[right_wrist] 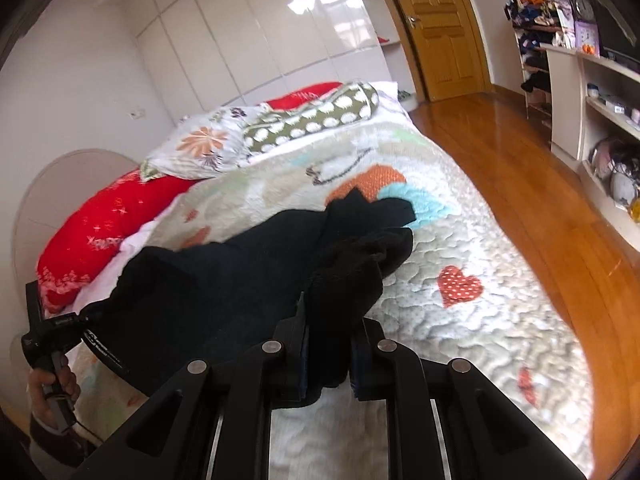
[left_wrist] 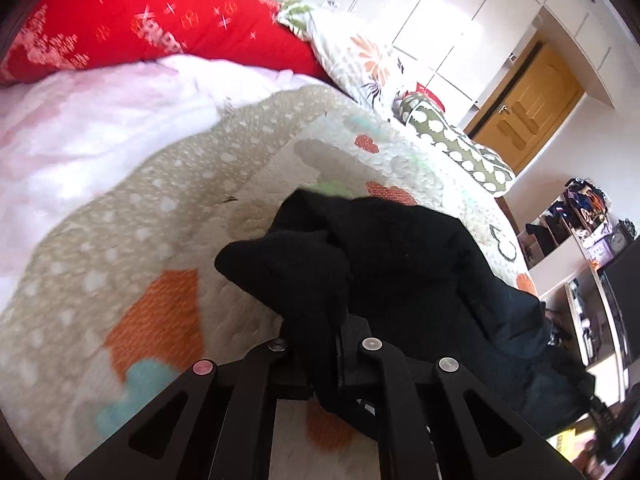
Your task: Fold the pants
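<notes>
The black, soft fabric pants hang bunched over the patchwork quilt of cream cloth with orange and teal patches, stretched between the two claws. In the left wrist view the cloth rises straight out of the left gripper and billows up and to the right, one rounded fold jutting to the left just above the fingers. The left claw is pressed together on a gathered edge of the pants, so little gap shows between its black fingers and the fabric runs down through them. Behind lie a white sheet, a long red pillow with pale pink print, a floral pillow and a green pillow with white dots; a wooden door stands at the far right.

In the right wrist view, the person's left hand grips the other tool's handle at the far left, and the pants span from there across to the middle. The right gripper pinches a thick wad of the black cloth, its fingers drawn in but kept somewhat apart by the fabric between them. The loose end flops forward beyond the fingers onto the quilt, near a red heart patch with white dots. To the right run the wooden floor and cream shelves.
</notes>
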`<state>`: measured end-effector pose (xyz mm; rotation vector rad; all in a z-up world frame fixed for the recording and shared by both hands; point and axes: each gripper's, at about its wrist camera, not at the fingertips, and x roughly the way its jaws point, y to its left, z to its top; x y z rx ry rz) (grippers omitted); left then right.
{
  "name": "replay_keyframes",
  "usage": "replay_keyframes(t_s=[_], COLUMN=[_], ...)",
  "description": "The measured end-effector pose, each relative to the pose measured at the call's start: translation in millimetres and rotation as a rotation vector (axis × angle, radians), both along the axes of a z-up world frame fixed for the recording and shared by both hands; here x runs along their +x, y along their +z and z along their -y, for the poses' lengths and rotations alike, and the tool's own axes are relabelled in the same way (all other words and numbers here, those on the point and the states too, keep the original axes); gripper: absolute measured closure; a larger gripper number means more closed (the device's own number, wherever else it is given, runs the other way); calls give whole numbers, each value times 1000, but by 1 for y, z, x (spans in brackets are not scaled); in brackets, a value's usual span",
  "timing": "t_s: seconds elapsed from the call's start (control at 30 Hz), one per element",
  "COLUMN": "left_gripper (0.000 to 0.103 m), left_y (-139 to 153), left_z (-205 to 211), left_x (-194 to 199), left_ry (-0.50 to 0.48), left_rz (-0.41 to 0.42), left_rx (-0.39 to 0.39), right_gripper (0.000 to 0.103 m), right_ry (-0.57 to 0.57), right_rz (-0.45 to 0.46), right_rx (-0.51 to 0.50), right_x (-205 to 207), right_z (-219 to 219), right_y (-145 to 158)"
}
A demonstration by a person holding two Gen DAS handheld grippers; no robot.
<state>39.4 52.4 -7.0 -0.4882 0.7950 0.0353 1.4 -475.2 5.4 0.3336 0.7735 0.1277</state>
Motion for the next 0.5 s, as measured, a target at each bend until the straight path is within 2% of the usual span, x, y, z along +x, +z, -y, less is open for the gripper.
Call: replay_keyframes(t_s=[0.07,0.13,0.27,0.33,0.37,0.4,0.47,0.5], left_gripper=[98,98,93,90,82,66,48,47], left_y=[1,-9,-46,-44,-38,-33,-18,-13], left_z=[-7,-13,-13,-11,-10,-10,-17,-20], left_x=[-27,-49,-65,-73,-77,-79,-89,-95], left_ry=[13,33,50,51,46,53,90,95], left_rz=[-15,-53,-164,-144,-152,-161,-155,-137], left_rx=[-3,-3,3,33,67,97,138,116], right_gripper=[89,89,88,86,83,74,66,65], right_ry=[16,26,41,30,25,13,-8,-18], right_rz=[-9,-41,-186,-236,-234,-225,-191,-174], right_rx=[-28,-28,-43,-68,-66,-68,-141,-183], right_x=[-14,-24,-34,-32,-33,-34,-34,-36], right_z=[0,4,9,10,11,11,10,12], right_y=[5,-2,-49,-64,-64,-57,-41,-34])
